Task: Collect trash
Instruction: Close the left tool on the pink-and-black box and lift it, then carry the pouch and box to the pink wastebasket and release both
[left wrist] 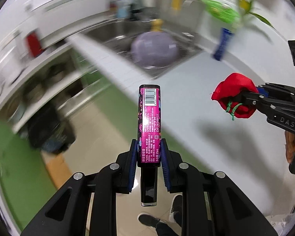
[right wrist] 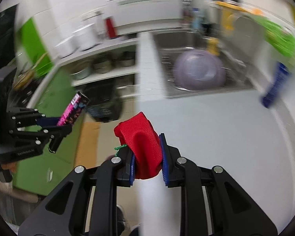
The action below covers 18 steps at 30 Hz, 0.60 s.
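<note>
My left gripper (left wrist: 149,151) is shut on a tall magenta box (left wrist: 149,122) with a barcode, held upright past the counter's edge, above the floor. It also shows in the right wrist view (right wrist: 73,108), held by the left gripper (right wrist: 59,125) at the left. My right gripper (right wrist: 147,161) is shut on a red cloth pouch (right wrist: 141,141) with a green drawstring, at the counter's edge. In the left wrist view the pouch (left wrist: 234,94) sits in the right gripper (left wrist: 251,100) at the right.
A white counter (right wrist: 216,127) runs to a steel sink (right wrist: 186,39) holding a purple bowl (right wrist: 200,70). A blue tube (right wrist: 275,84) lies on the counter at right. A dark bin (left wrist: 47,125) stands on the floor by green cabinets and shelves. The person's shoes (left wrist: 149,220) are below.
</note>
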Each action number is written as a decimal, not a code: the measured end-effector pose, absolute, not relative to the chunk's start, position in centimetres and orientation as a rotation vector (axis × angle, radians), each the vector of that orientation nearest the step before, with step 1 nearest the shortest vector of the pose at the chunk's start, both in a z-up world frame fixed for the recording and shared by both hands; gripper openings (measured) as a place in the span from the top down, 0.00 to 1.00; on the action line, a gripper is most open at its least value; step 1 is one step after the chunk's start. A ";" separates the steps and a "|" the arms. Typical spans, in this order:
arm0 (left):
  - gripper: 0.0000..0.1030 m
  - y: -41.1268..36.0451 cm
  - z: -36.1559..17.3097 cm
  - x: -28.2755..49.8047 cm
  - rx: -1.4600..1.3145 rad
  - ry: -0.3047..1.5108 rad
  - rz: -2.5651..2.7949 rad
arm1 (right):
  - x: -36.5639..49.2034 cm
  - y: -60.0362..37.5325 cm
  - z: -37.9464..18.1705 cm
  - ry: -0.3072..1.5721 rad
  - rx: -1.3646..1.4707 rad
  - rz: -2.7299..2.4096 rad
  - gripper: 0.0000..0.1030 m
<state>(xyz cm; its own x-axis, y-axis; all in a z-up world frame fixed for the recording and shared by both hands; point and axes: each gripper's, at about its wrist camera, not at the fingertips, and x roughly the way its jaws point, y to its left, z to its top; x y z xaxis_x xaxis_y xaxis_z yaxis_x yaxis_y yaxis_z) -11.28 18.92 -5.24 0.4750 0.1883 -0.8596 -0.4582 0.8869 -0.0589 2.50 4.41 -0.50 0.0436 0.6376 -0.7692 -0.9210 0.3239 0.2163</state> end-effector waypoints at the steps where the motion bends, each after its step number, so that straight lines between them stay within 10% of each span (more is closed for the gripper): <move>1: 0.78 19.4 -5.4 -12.4 -0.311 1.001 0.424 | 1.0 5.6 -0.5 0.916 -0.391 1.266 0.80; 10: 0.78 24.6 -9.9 -23.0 -0.476 0.979 0.619 | -10.6 14.2 -3.8 0.948 -0.490 1.444 0.80; 18: 0.78 30.9 -26.2 -25.6 -0.613 0.982 0.646 | -14.7 20.8 -17.3 0.981 -0.588 1.438 0.80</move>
